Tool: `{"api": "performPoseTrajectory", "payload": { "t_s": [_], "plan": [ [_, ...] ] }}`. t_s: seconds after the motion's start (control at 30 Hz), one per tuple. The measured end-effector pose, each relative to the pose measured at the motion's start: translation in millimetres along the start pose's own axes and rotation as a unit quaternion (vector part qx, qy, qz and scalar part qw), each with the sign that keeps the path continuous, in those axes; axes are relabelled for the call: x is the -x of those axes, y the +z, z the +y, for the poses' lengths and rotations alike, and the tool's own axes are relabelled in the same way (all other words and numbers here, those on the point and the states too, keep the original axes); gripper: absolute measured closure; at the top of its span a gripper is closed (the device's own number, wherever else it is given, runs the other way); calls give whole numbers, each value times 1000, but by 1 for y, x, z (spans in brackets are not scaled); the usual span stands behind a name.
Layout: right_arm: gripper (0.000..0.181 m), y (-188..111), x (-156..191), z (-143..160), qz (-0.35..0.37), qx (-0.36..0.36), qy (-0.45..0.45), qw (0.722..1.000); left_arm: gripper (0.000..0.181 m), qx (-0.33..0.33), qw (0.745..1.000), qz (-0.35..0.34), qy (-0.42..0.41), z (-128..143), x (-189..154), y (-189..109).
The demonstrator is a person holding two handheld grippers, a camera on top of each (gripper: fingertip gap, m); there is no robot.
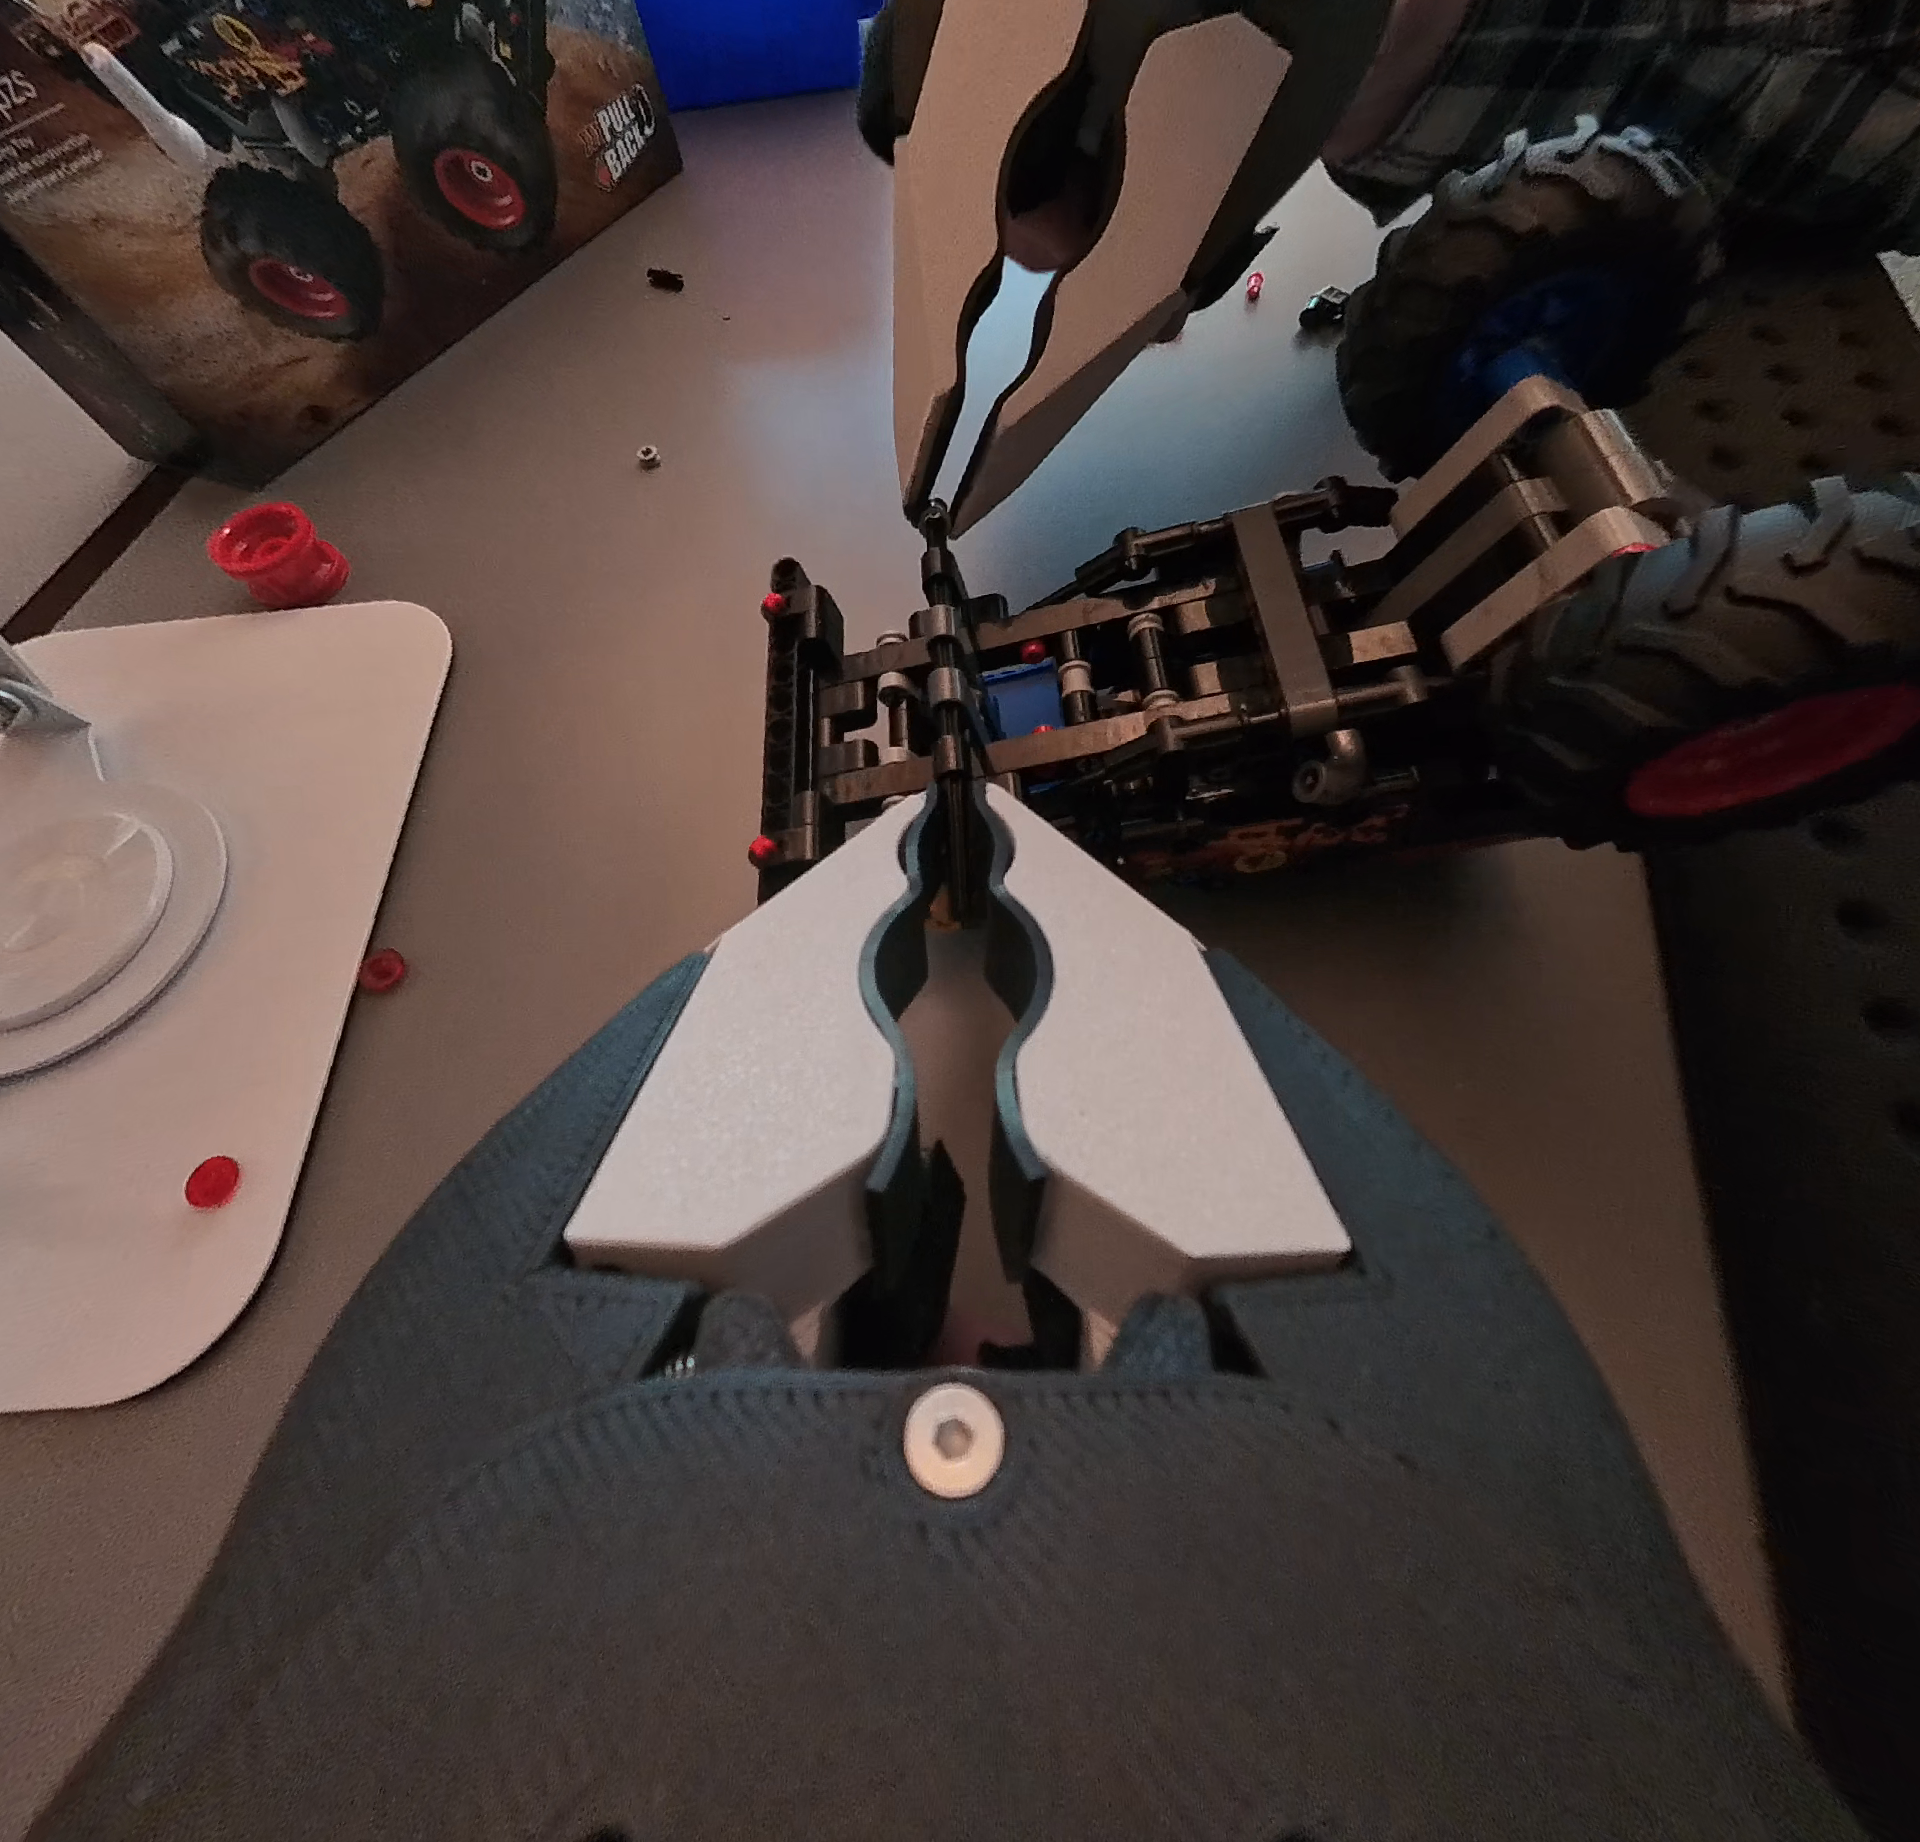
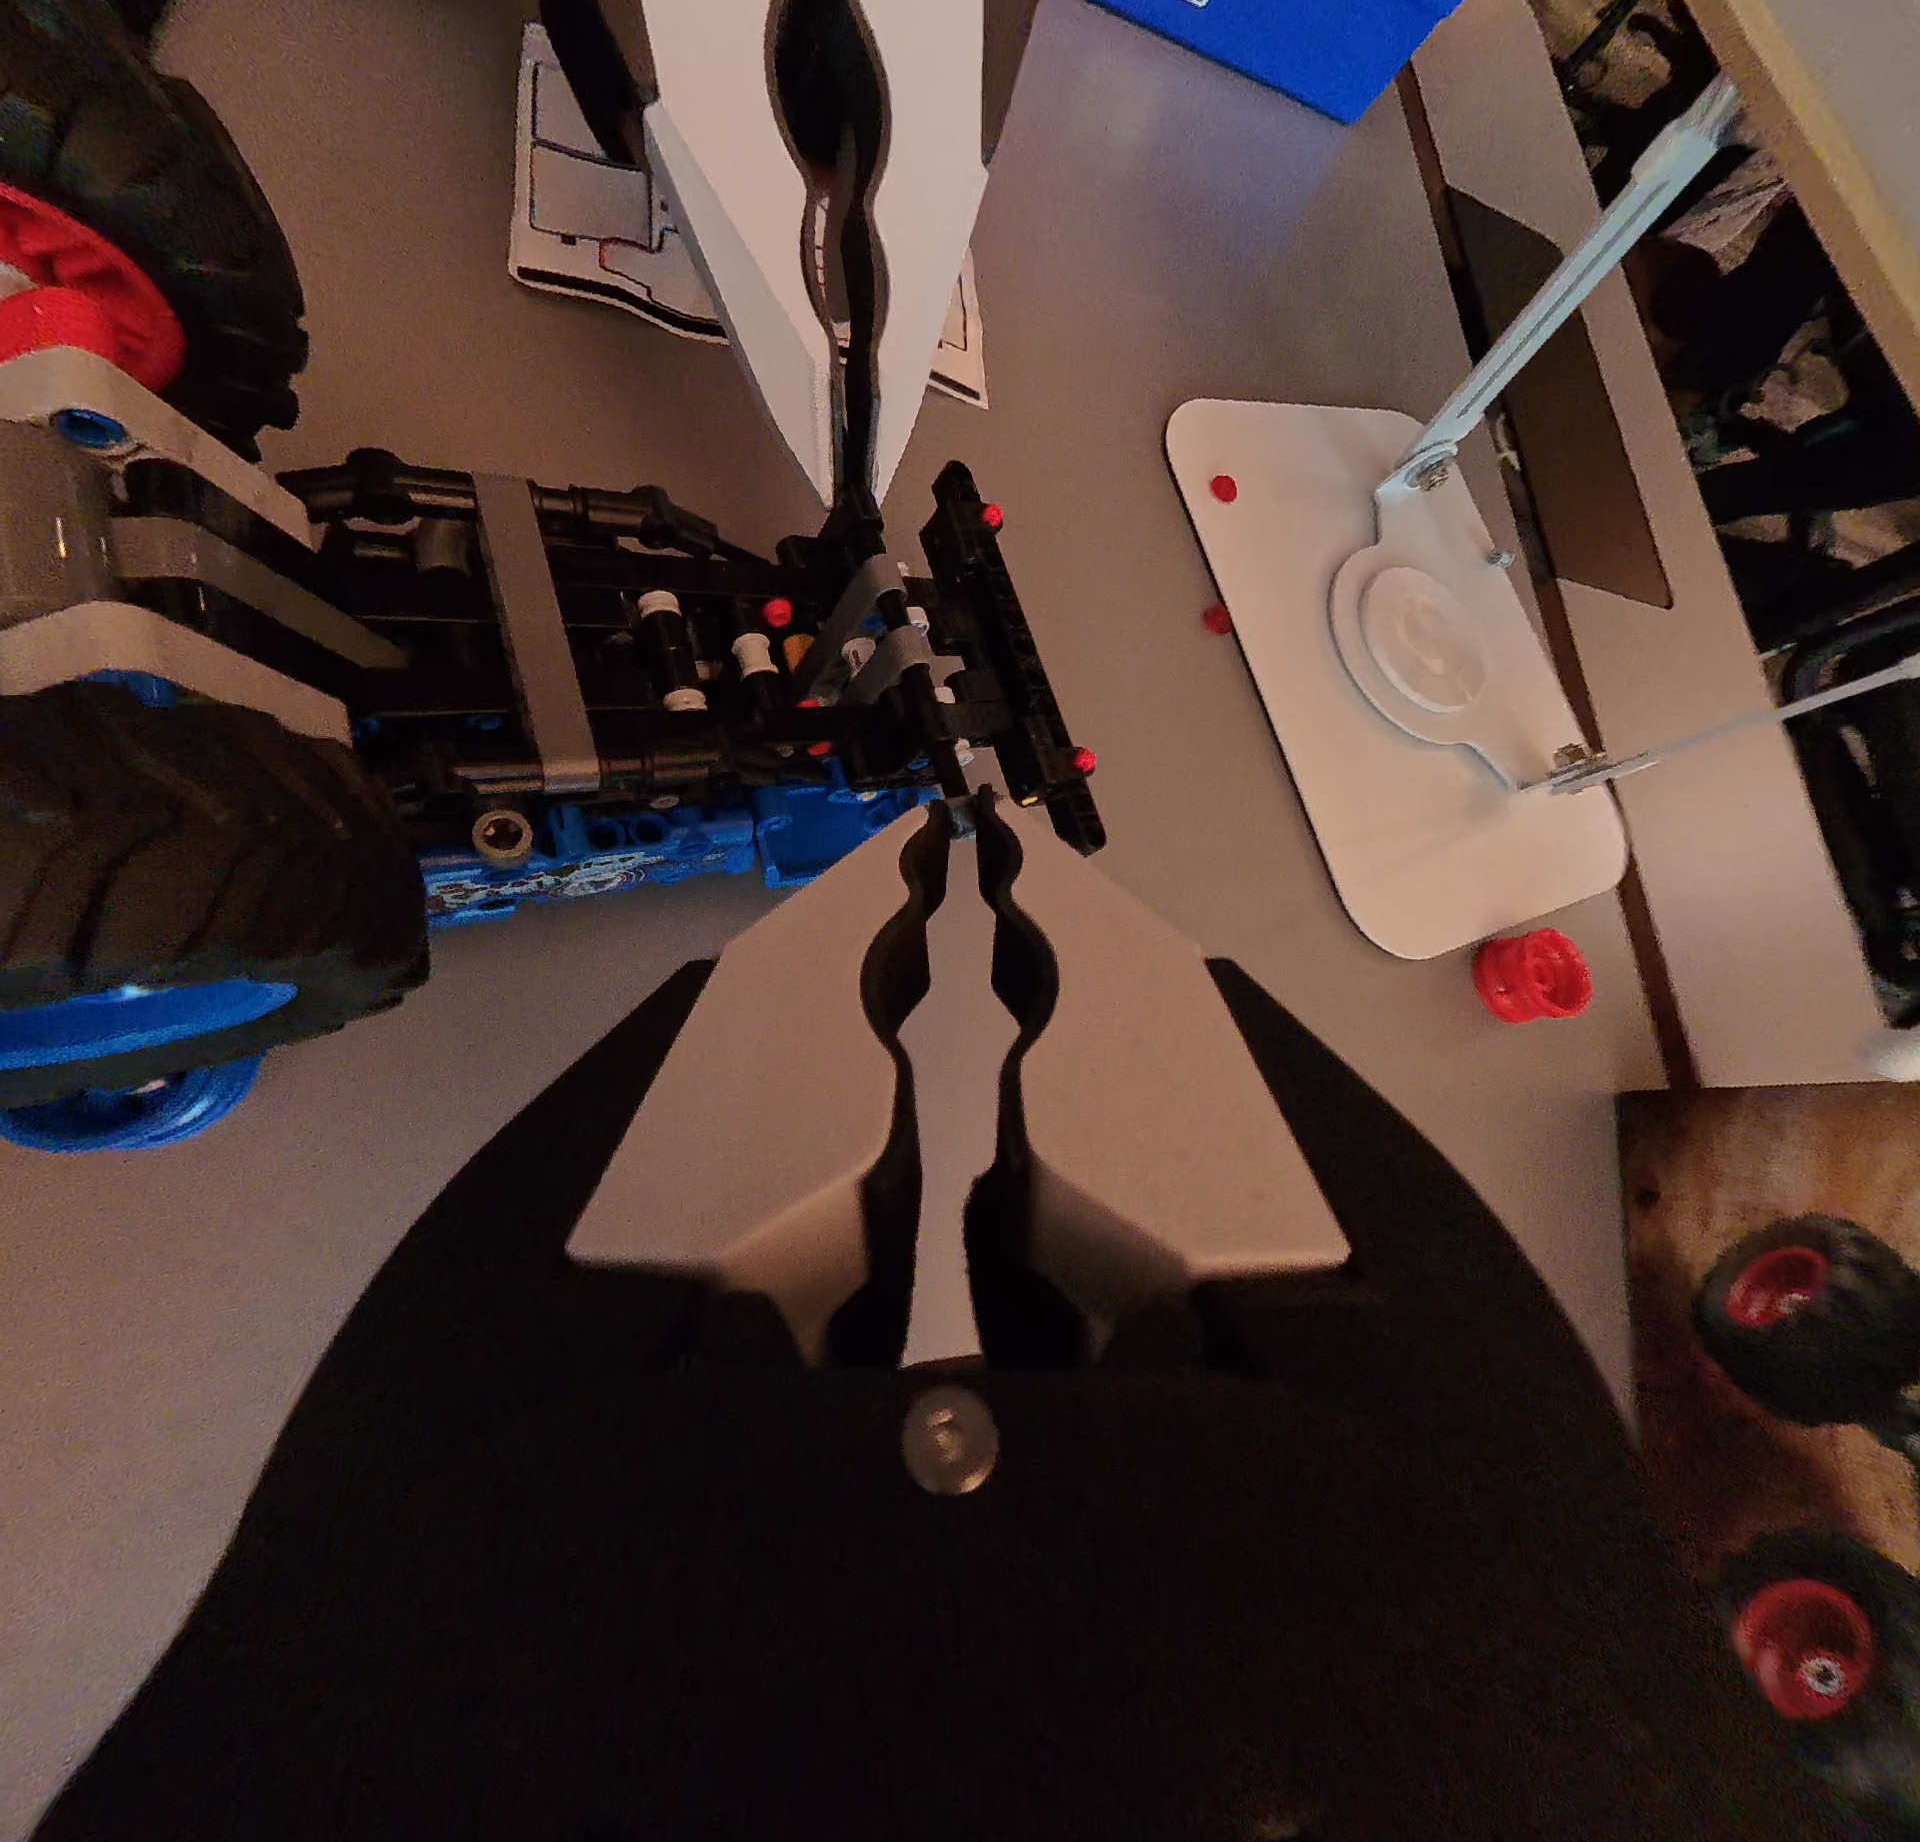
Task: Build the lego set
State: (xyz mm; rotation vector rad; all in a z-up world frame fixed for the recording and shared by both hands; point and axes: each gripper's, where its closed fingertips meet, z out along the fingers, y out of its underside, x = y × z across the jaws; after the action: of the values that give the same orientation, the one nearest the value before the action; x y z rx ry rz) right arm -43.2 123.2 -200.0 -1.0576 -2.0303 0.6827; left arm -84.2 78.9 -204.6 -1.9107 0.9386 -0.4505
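The partly built lego truck chassis (image 1: 1195, 691) lies on the grey table, black with grey beams and a blue side (image 2: 623, 842). Big black tyres (image 1: 1714, 649) sit at its rear. A black axle (image 1: 943, 649) runs across its front end, behind the black bumper beam (image 1: 790, 712). My left gripper (image 1: 951, 805) is shut on the near end of this axle. My right gripper (image 1: 935, 514) comes from the far side and pinches the other end. In the right wrist view my right gripper (image 2: 966, 816) is shut on the axle tip, with the left gripper (image 2: 852, 493) opposite.
The set's box (image 1: 312, 182) and a blue bin (image 1: 748, 5) stand at the back left. A red wheel hub (image 1: 275, 551) and small red pieces (image 1: 213, 1181) lie by a white stand base (image 1: 260, 961). An instruction sheet (image 2: 582, 213) lies beyond the chassis. A person's plaid sleeve (image 1: 1662, 47) shows. Tip to tip, the grippers are about 7 centimetres apart. From either gripper's tips it is about 25 centimetres to the red wheel hub (image 1: 275, 551). The right camera catches it too, in the right wrist view (image 2: 1535, 962).
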Motion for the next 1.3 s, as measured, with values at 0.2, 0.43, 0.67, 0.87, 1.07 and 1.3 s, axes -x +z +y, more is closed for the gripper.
{"api": "performPoseTrajectory", "payload": {
  "t_s": [0.2,0.43,0.67,0.87,1.07,1.3],
  "plan": [
    [179,1,0,0,41,41,-76,995,178,14,1000,-2,-10,1,0,0],
    [179,5,2,3,55,74,-114,989,178,26,1000,-7,-9,3,0,2],
    [179,5,4,5,43,79,-106,990,179,18,1000,0,-15,0,-2,3],
    [179,7,5,4,44,85,-97,991,179,19,1000,0,-13,2,-2,2],
    [164,-1,1,-2,24,45,-37,998,178,7,1000,10,2,1,-3,2],
    [163,-14,5,8,-47,7,61,997,178,-20,999,22,22,-1,-5,2]
  ]
}}
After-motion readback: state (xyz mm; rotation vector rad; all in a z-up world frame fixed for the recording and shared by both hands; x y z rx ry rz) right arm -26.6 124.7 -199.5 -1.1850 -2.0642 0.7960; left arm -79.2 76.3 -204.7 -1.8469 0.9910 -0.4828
